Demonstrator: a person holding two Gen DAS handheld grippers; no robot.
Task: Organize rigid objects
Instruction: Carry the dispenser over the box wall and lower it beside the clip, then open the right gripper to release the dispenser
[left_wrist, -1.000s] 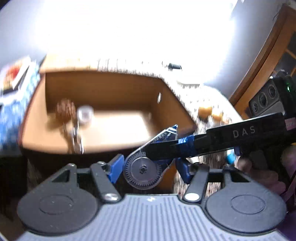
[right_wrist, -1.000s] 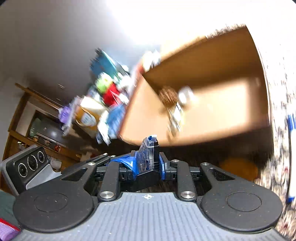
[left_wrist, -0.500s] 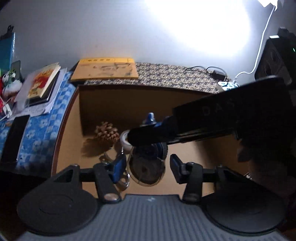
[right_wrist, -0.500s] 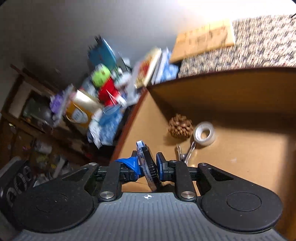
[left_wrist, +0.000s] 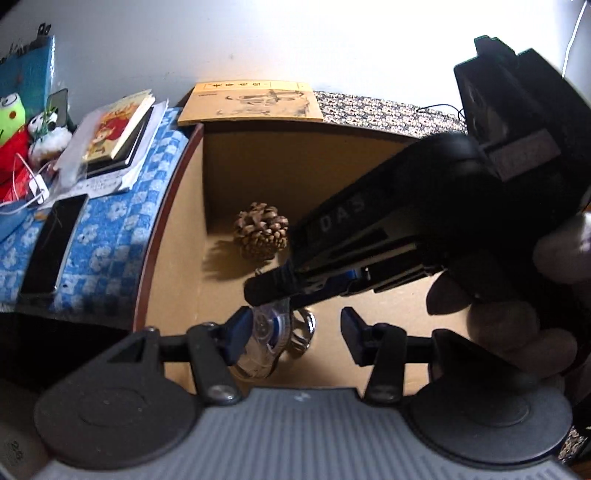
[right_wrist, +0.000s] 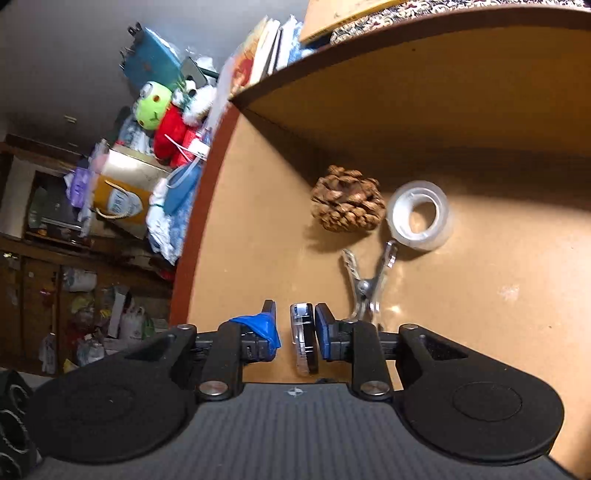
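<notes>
Right claw (right_wrist: 294, 322) now stands narrowly parted. The correction tape dispenser (right_wrist: 303, 339) sits edge-on between its jaws, against the right pad, with a visible gap at the blue-taped left pad. Half a second ago both pads were pressed onto the dispenser, so the grip has just been relaxed. Judged from this, the release step is in progress and the dispenser is being left inside the cardboard box (right_wrist: 480, 110), at the near end of its floor. Whether it already rests on the floor cannot be confirmed from this view.

Left claw (left_wrist: 295, 330) is wide open and holds nothing. One second ago it framed the dispenser together with the right claw outside the box. It now hangs over the box interior, with the dispenser (left_wrist: 266, 339) just beside its left finger.

Beyond the right claw, further into the box:
- a metal spring clip (right_wrist: 365, 284), just beside the dispenser;
- a roll of clear tape (right_wrist: 419, 216), touching the clip's far tip;
- a pine cone (right_wrist: 347, 205), beside the roll and near the rear wall.

View differences:
- The right wrist view shows the jaw gap and the tape roll. In the left wrist view the black body of the right tool covers the roll.
- The left wrist view shows the person's hand (left_wrist: 517, 325) on that tool, and the desk to the left of the box, with a blue checked cloth (left_wrist: 110, 240) carrying a phone (left_wrist: 51, 243) and stacked books (left_wrist: 118, 129).

Four rigid items are now grouped in the box.
</notes>
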